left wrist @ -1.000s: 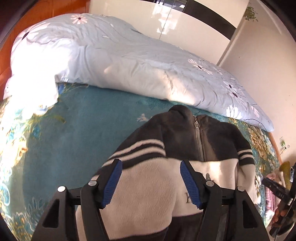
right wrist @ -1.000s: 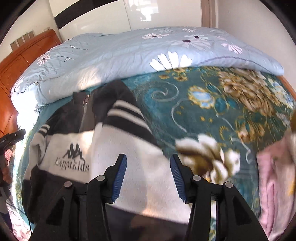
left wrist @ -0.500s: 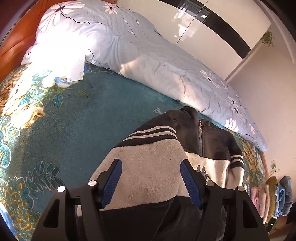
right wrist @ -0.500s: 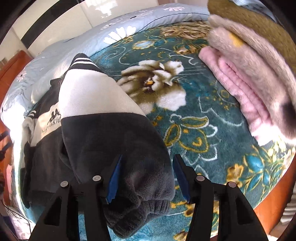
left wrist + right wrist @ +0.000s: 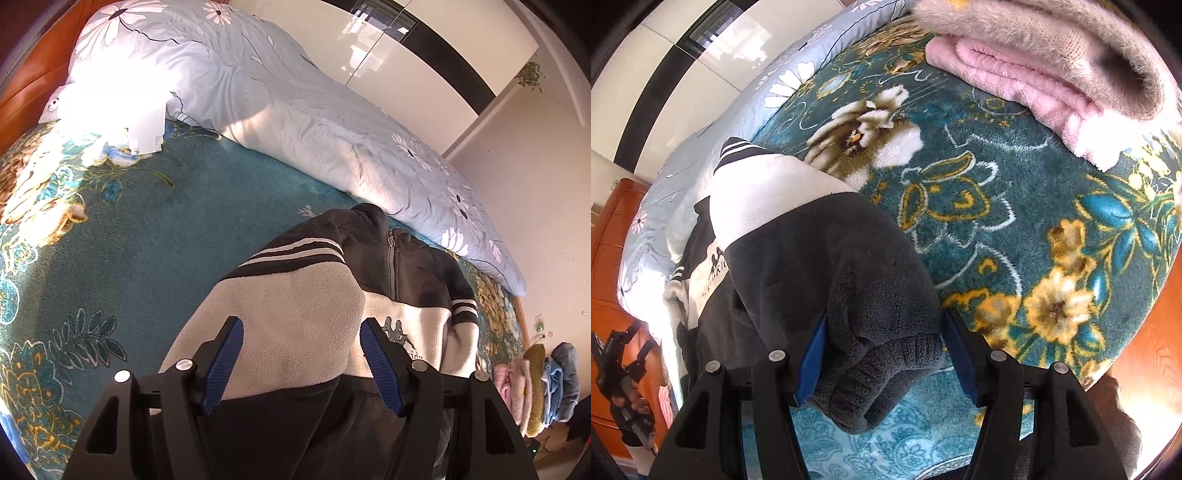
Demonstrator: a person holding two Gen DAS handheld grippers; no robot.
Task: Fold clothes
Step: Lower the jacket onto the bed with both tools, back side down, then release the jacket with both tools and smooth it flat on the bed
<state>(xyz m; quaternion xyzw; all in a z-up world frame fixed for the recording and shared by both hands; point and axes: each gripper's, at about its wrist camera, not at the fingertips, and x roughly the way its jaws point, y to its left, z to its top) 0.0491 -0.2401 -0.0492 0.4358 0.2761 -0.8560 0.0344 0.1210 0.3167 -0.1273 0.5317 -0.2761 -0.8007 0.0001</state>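
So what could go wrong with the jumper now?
The right gripper jaws are opening around the dark fleece sleeve cuff of the black-and-cream fleece jumper; the cuff hangs near the bed's edge, so it might slide off the teal flowered blanket and spoil the fold. The blue pads could also snag the fluffy fabric.

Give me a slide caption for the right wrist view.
Right gripper opening around the dark sleeve cuff of a black-and-cream fleece jacket on a floral teal blanket.
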